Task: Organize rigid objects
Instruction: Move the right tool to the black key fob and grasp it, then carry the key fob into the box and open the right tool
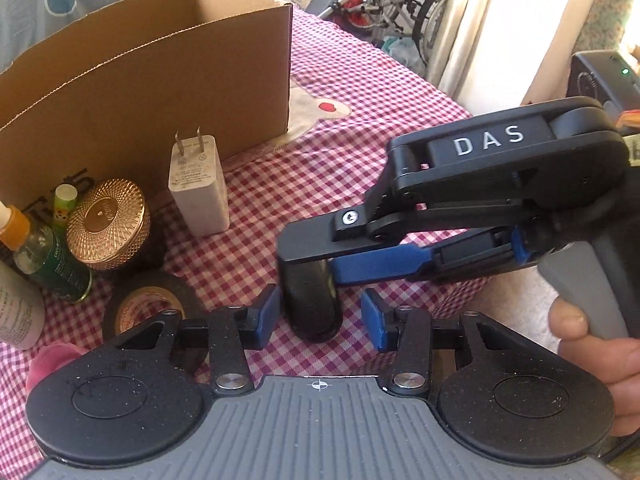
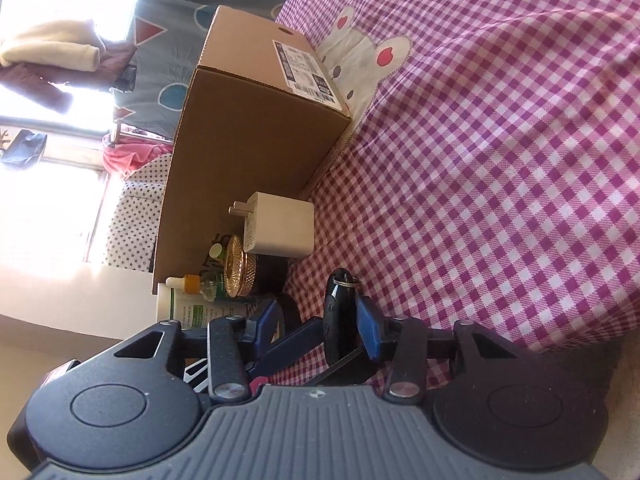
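A black car key fob [image 1: 311, 304] lies on the checked tablecloth [image 1: 360, 120] between the fingers of both grippers. My left gripper [image 1: 320, 314] is open, one blue pad on each side of the fob. My right gripper [image 1: 310, 268] comes in from the right, tilted on its side, and reaches over the fob's far end. In the right wrist view the right gripper [image 2: 318, 322] is open, with the fob [image 2: 339, 316] standing next to its right pad [image 2: 370, 330]. An open cardboard box [image 1: 152, 80] stands behind.
A white charger [image 1: 198, 190], a gold-lidded jar [image 1: 107, 224], a green bottle [image 1: 56, 264], an orange-capped dropper [image 1: 14, 226], a white bottle [image 1: 18, 312] and a roll of black tape [image 1: 150, 304] stand left of the fob. Wheelchairs [image 1: 384, 0] are beyond the table.
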`<state>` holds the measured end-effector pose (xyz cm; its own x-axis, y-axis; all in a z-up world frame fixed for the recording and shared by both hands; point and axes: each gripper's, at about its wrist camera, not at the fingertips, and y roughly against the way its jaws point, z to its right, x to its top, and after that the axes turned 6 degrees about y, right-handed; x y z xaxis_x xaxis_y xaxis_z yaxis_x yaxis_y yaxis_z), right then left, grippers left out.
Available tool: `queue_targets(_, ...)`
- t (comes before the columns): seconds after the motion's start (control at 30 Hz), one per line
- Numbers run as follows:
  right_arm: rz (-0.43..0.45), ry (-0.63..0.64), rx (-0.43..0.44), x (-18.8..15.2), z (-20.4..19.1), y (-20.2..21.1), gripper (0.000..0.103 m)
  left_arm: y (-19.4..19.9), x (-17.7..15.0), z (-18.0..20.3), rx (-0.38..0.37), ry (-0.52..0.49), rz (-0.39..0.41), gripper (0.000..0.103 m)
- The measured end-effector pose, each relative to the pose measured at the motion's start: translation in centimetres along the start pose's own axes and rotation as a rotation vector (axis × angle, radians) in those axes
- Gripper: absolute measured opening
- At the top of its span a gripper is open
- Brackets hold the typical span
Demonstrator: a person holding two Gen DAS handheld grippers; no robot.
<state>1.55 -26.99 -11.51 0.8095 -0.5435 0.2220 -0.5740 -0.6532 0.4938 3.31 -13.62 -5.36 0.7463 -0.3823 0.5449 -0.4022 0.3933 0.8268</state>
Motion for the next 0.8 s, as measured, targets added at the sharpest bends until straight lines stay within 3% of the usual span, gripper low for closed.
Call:
queue_targets(0.17,0.006,0.027,0.0,0.0,-0.3,-1.0,0.039,0.2,0.0,-0.4,-0.01,0.015,0.012,0.045)
queue_targets(0.3,0.013,0.026,-0.006,-0.2,-0.3,-1.8,0.022,0.4,0.0,-0.7,-0.01,0.026,0.02,0.043)
queue_targets(0.47,0.032,0.035,-0.012,-0.5,-0.6,-2.0,0.019,1.0,0.1,-0.8,-0.015,0.035,0.019,0.042)
queue_targets(0.8,0.093,0.096,0.014,-1.1,-3.9,0.2,0.019,4.0,0.4,0.2,-0.009,0.008,0.099,0.042)
